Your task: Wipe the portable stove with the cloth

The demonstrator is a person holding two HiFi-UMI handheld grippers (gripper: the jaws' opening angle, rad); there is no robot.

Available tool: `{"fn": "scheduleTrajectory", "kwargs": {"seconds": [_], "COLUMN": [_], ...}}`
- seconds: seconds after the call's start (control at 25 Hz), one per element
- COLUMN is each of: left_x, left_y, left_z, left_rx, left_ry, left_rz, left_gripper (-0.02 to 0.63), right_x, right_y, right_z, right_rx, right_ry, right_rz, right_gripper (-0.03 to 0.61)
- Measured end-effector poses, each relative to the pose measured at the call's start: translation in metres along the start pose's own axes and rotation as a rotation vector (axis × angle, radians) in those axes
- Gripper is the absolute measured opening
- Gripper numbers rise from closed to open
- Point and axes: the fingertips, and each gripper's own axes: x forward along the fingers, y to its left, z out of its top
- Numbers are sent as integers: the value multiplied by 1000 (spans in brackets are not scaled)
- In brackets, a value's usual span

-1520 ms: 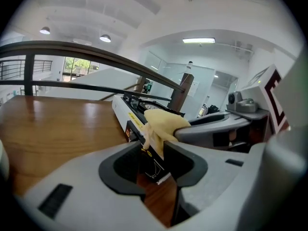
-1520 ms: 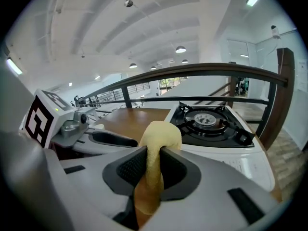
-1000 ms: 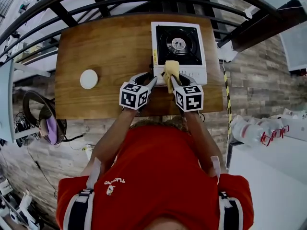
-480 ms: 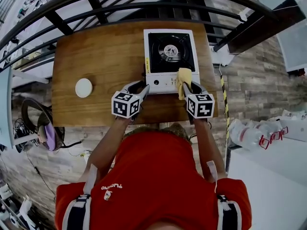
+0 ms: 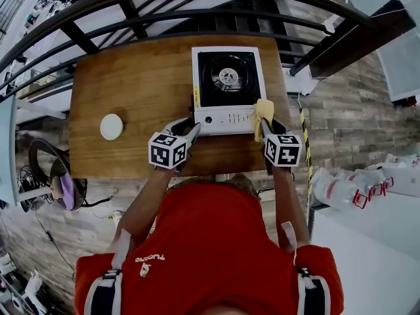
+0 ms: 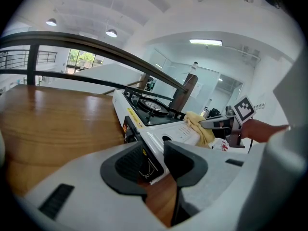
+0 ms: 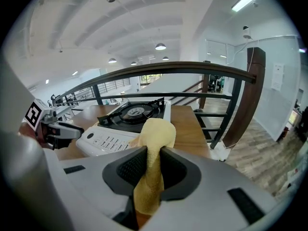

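Observation:
The portable stove point(image 5: 226, 77) is white with a black burner top and stands at the back right of the wooden table point(image 5: 131, 84). My right gripper point(image 5: 266, 121) is shut on a yellow cloth point(image 5: 264, 109), which rests against the stove's front right corner. In the right gripper view the cloth point(image 7: 156, 134) hangs bunched between the jaws of the gripper point(image 7: 153, 170), with the stove point(image 7: 130, 114) just beyond it. My left gripper point(image 5: 190, 128) is at the stove's front left corner. In the left gripper view its jaws point(image 6: 154, 160) close round that corner of the stove point(image 6: 149, 109).
A small white round object point(image 5: 111, 126) lies on the table's left part. A dark metal railing point(image 5: 164, 8) runs behind the table's far edge. The table's right edge is close beside the stove, with brick-patterned floor point(image 5: 341, 110) below.
The cloth in my right gripper has slid rightward along the stove's front panel, from near its left-middle to its front right corner. My left gripper has stayed at the front left corner.

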Motion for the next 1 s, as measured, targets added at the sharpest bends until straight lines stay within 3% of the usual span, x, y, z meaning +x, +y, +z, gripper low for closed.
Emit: {"fn": "scheduleTrajectory", "kwargs": {"seconds": [0.6, 1.0], "left_x": [6, 7], "left_y": [0, -1], "left_z": [-1, -1], "left_rx": [-7, 1], "left_ry": [26, 58], "left_rz": [9, 30], "left_gripper": [138, 138], "right_x": [24, 56], "right_y": [-30, -45], "right_z": [20, 47], "right_rx": [24, -16], "right_ry": [-21, -28], "right_rz": [-5, 31], "right_gripper": [87, 87]}}
